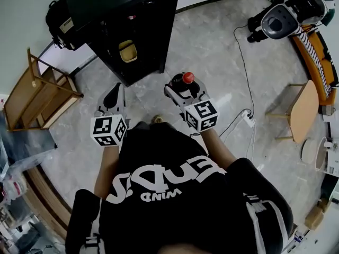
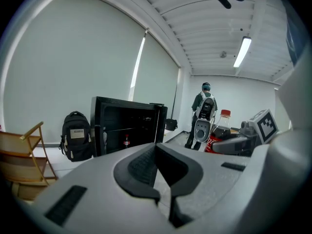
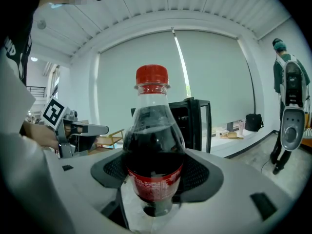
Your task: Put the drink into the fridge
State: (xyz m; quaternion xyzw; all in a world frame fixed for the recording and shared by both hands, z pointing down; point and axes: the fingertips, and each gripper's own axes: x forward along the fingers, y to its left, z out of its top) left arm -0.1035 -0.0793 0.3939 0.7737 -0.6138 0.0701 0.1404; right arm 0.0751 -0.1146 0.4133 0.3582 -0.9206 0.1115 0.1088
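Between the jaws of our right gripper (image 3: 155, 182) stands the drink bottle (image 3: 153, 145), upright. The two dark pads are clenched on its lower body, at the red label. Its dark liquid and red cap (image 3: 151, 75) rise well above the jaws. From the head view, the same bottle pokes up out of the right gripper's tips, cap uppermost, over the grey floor (image 1: 222, 52). The jaws of our left gripper (image 2: 159, 152) are pressed together with nothing between them. That gripper is held level just to the left of the right one, and the two are apart. In the left gripper view, the bottle and the right gripper that carries it show off to the right of the closed jaws. Ahead of both pairs of jaws, and well apart from them, the black fridge (image 1: 124, 20) stands on the floor. Its front is open towards us, and a small bottle (image 2: 126, 141) sits on a shelf inside. To the left of the fridge, a black backpack (image 2: 76, 135) leans by the wall. Nearer to us on that side is a wooden chair (image 1: 42, 91). Far beyond the right jaws and to their right, a person (image 3: 287, 89) stands with their back to us.
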